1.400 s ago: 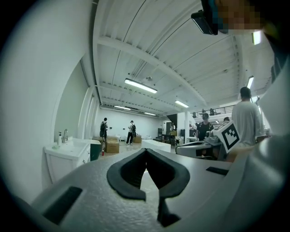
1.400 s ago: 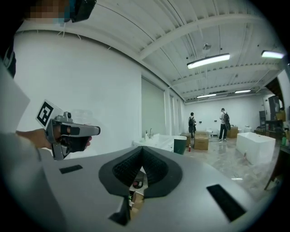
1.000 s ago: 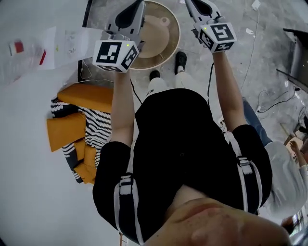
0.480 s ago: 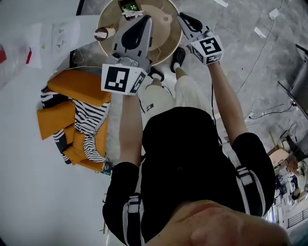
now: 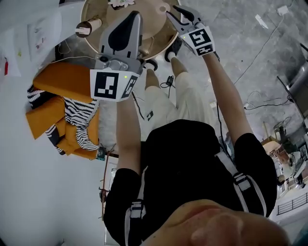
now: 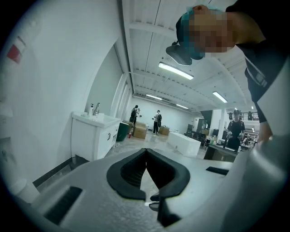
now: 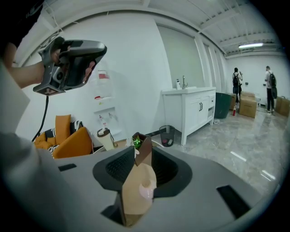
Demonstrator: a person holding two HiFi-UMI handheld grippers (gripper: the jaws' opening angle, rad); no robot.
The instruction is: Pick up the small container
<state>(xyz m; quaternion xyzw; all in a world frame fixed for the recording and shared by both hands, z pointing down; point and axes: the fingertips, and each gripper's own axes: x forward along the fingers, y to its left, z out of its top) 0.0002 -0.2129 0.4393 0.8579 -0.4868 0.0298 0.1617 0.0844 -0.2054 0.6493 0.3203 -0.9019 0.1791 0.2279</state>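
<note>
A round wooden table (image 5: 159,36) stands at the top of the head view. The small container (image 5: 163,8), tan with a knobbed lid, sits near the table's right edge. My right gripper (image 5: 175,14) reaches over that edge, its tips just short of the container. In the right gripper view the container (image 7: 146,190) shows low in the gap of the right gripper (image 7: 144,158). Its jaws are opening and the pads touch nothing. My left gripper (image 5: 136,14) is held high above the table, shut and empty. The left gripper (image 6: 146,152) faces the room, tips together.
On the table stand a lidded paper cup (image 5: 86,28) and a brown box with a green plant (image 7: 142,147). An orange chair with striped cushions (image 5: 62,110) is left of the table. Cables lie on the floor at right. A white vanity cabinet (image 7: 190,108) and a bin (image 7: 166,135) stand beyond.
The head view has swung so more of the table shows. The right gripper has moved in over the table's right edge toward the small container. The left gripper now looms larger.
</note>
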